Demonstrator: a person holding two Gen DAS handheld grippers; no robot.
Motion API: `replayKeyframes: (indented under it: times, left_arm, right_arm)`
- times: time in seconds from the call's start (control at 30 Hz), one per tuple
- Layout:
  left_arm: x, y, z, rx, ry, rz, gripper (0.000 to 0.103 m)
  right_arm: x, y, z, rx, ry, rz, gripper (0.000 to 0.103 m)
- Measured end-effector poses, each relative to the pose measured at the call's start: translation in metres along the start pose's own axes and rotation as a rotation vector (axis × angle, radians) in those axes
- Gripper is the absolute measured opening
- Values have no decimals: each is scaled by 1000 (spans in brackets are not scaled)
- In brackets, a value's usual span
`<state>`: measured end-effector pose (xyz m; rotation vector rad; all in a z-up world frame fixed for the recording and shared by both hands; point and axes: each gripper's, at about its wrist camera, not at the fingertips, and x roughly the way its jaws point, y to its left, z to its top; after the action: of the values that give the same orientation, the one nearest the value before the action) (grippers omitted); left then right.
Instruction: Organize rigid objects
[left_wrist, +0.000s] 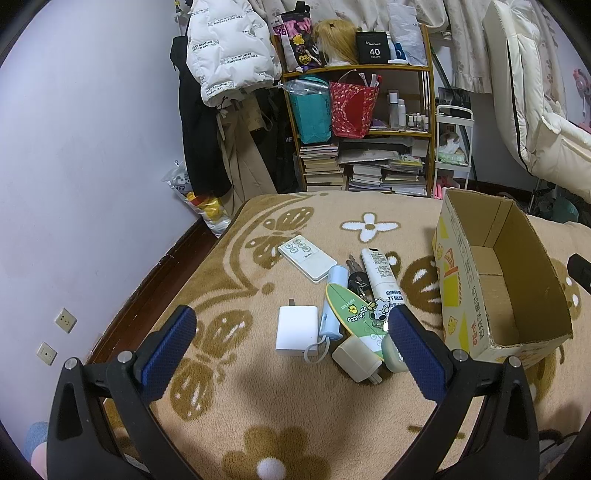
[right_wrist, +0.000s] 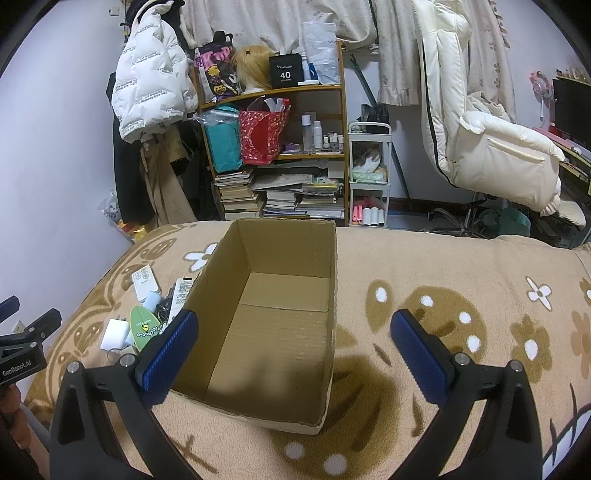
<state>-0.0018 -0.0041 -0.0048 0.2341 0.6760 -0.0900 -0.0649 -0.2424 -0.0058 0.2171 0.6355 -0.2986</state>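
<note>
A heap of small items lies on the patterned blanket: a white charger block (left_wrist: 296, 329), a pale blue tube with a cord (left_wrist: 333, 302), a green surfboard-shaped card (left_wrist: 352, 317), a cream plug adapter (left_wrist: 356, 360), a white remote (left_wrist: 308, 257), a white spray bottle (left_wrist: 381, 275) and dark keys (left_wrist: 356, 278). My left gripper (left_wrist: 291, 325) hovers open over this heap. An empty cardboard box (right_wrist: 280, 314) stands to the right of the heap. My right gripper (right_wrist: 293, 328) is open above the box's near end, holding nothing.
The bed's blanket (right_wrist: 461, 295) stretches right of the box. Behind the bed stand a shelf (right_wrist: 280, 155) with books and bags, hanging coats (right_wrist: 151, 92), a white cart (right_wrist: 369, 173) and a cream chair (right_wrist: 498, 147). The left gripper's body (right_wrist: 26, 343) shows at the right wrist view's left edge.
</note>
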Motion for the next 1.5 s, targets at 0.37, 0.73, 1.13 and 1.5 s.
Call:
replayKeyframes:
  times: [0.37, 0.73, 1.13, 1.5]
  left_arm:
    - [9, -2, -5, -2, 28, -21, 103]
    - [31, 13, 23, -55, 86, -83, 103]
    - [81, 24, 29, -93, 205, -20, 103]
    - [107, -7, 11, 3, 293, -8, 103]
  right_arm:
    - [5, -2, -5, 1, -2, -12, 103]
    - [25, 1, 3, 12, 77, -17, 103]
    - [58, -18, 9, 63, 180, 0, 103]
    - [88, -37, 1, 132, 294, 13, 80]
